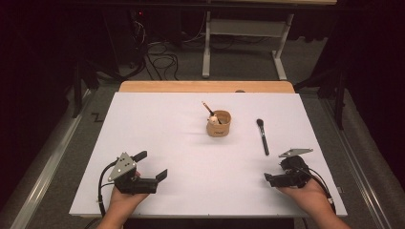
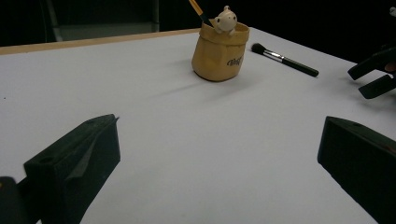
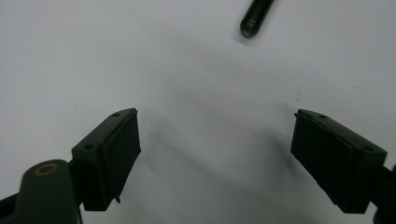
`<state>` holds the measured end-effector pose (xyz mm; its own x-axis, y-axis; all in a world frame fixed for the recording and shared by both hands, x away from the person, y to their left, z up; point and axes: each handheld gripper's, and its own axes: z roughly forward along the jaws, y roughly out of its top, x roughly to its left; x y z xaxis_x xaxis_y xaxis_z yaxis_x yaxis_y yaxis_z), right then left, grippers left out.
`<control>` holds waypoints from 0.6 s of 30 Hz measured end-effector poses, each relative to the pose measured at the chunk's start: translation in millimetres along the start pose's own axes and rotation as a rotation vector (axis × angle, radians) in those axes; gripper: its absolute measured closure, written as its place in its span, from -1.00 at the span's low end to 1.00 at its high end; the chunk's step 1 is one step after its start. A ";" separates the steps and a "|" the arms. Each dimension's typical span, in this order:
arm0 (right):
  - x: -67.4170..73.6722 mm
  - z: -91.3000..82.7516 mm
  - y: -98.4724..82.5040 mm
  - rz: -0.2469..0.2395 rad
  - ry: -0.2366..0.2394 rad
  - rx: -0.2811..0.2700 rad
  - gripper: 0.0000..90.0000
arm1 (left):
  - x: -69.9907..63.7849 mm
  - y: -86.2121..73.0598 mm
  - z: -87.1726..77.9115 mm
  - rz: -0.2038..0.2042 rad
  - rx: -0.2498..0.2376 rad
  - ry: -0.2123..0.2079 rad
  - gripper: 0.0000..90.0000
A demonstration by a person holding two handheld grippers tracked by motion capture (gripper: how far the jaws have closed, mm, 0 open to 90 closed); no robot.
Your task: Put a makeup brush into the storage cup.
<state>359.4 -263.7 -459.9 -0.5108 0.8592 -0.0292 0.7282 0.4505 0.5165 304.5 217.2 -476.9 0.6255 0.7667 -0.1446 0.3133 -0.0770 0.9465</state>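
**Picking up the loose brush cleanly**

Nearest the lens in the right gripper view, the right gripper [image 3: 215, 154] hangs over bare white table [image 1: 157, 143] with its jaws parted and nothing between them; the butt end of the makeup brush [image 3: 254, 17] shows at the top of that frame. In the high view this brush [image 1: 262, 136] lies flat right of centre, bristles toward the top of the frame, handle end pointing down toward the right gripper [image 1: 272, 178] at lower right. The left gripper [image 1: 152, 167], lower left, is also released and empty. A tan bag-shaped holder [image 1: 219, 125], already carrying one brush [image 1: 208, 109], stands at centre, apart from the loose brush.

The likely step is a reach for the loose brush. Best approach: advance up the frame, straddle the handle across its width near the middle rather than the tip, lower until the pads flank it, then close squarely so the round handle does not roll away.
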 end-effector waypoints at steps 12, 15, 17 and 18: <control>-2.9 -2.5 12.1 0.007 -0.007 0.082 -0.58 | -0.5 -0.3 0.7 0.007 0.003 -0.008 -0.99; -5.0 -2.9 16.4 0.015 -0.003 0.107 -0.49 | 0.0 0.0 0.2 0.003 0.001 -0.009 -0.99; -5.0 -3.6 19.5 0.001 0.000 0.120 -0.42 | 0.0 0.0 0.2 0.002 0.001 -0.011 -0.99; -5.1 -3.5 21.2 -0.001 0.006 0.131 -0.40 | 0.3 0.1 0.1 0.004 0.003 -0.013 -0.99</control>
<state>375.9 -259.4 -445.9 -0.5142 0.8573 -0.0247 0.7807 0.4797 0.4005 304.8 217.4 -476.9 0.6360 0.7580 -0.1448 0.3130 -0.0819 0.9462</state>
